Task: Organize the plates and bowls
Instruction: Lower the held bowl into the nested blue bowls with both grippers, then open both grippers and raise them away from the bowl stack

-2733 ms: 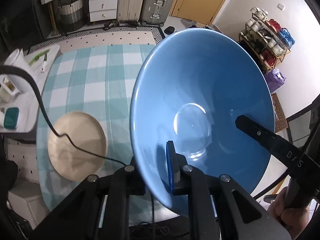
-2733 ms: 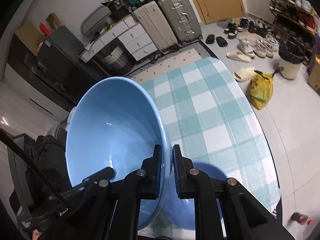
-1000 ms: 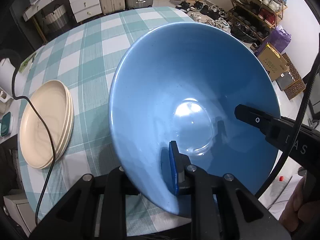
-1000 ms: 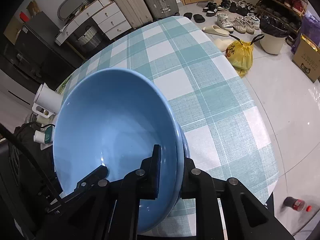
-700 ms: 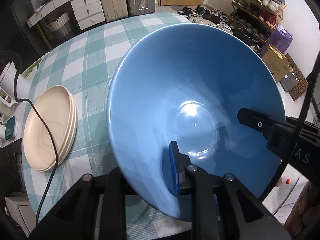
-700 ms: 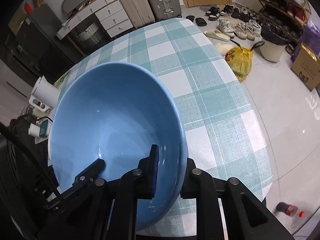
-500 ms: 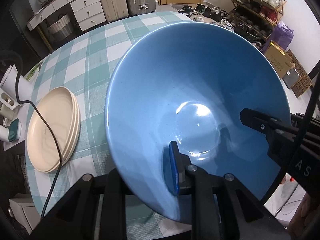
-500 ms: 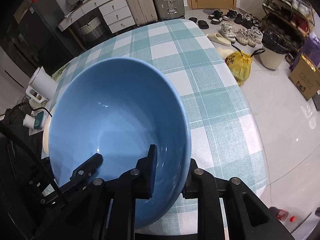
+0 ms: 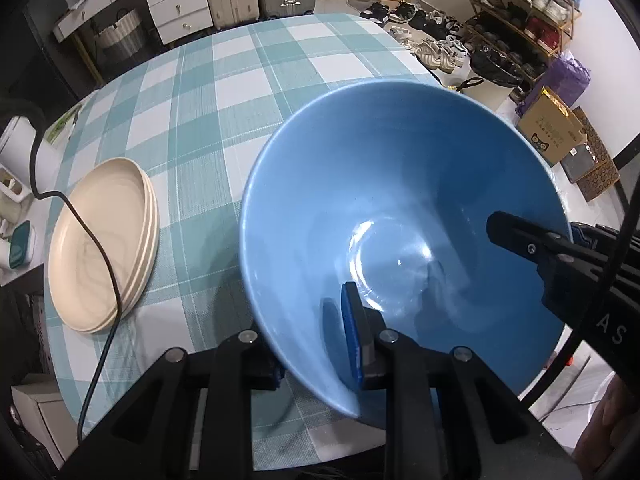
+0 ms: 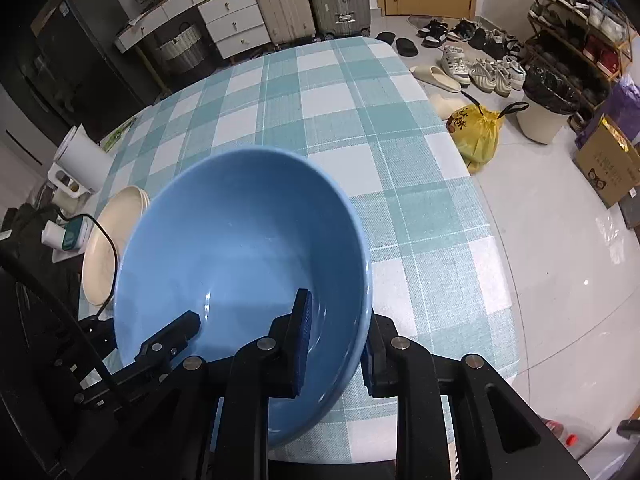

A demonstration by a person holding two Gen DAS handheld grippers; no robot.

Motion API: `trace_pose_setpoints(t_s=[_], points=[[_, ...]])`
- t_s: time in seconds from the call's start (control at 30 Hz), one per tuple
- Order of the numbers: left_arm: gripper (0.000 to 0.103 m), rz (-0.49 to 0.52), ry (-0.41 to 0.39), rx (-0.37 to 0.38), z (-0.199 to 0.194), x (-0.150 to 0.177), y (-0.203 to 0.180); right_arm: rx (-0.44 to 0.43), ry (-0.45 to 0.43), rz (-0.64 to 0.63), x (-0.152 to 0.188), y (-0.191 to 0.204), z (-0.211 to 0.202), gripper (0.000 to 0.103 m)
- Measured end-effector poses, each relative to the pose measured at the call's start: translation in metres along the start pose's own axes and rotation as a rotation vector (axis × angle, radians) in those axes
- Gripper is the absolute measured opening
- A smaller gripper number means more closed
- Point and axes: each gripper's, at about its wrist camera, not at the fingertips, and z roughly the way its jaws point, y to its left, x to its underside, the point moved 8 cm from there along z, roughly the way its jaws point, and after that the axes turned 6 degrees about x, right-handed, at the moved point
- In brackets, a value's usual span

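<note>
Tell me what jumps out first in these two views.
A big blue bowl fills both views, its rim pinched by the left gripper and straddled by the right gripper at the near edge of the checked table. To its left sits a stack of cream plates.

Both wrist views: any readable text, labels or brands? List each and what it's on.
"AS": white letters on the black body of the right claw, beside the blue bowl; cut off at the edge, so possibly part of a longer word.
Cardboard box: cat-face logo and print, too small to read.
Yellow bag: red characters, too blurred to read.
Nothing else is legible.
</note>
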Motion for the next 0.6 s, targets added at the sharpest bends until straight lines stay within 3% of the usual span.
trace_pose_setpoints(t_s=[0.13, 0.3, 0.47, 0.53, 0.6], points=[[0.023, 0.029, 0.017, -0.023, -0.001, 0.003, -0.002, -0.024, 0.029, 0.02, 0.002, -0.004, 0.003, 0.025], [0.024, 0.028, 0.019, -0.017, -0.005, 0.003, -0.001, 0.004, 0.002, 0.002, 0.002, -0.006, -0.001, 0.025], [0.024, 0.024, -0.024, -0.047, -0.019, -0.001, 0.004, -0.02, -0.009, 0.03, 0.004, -0.013, -0.003, 0.026], [0.034, 0.056, -0.057, -0.094, -0.027, -0.003, 0.006, -0.023, -0.017, 0.039, 0.004, -0.017, -0.001, 0.026], [0.044, 0.065, -0.077, -0.078, -0.031, -0.003, 0.005, -0.04, -0.027, 0.055, 0.004, -0.018, -0.002, 0.026]])
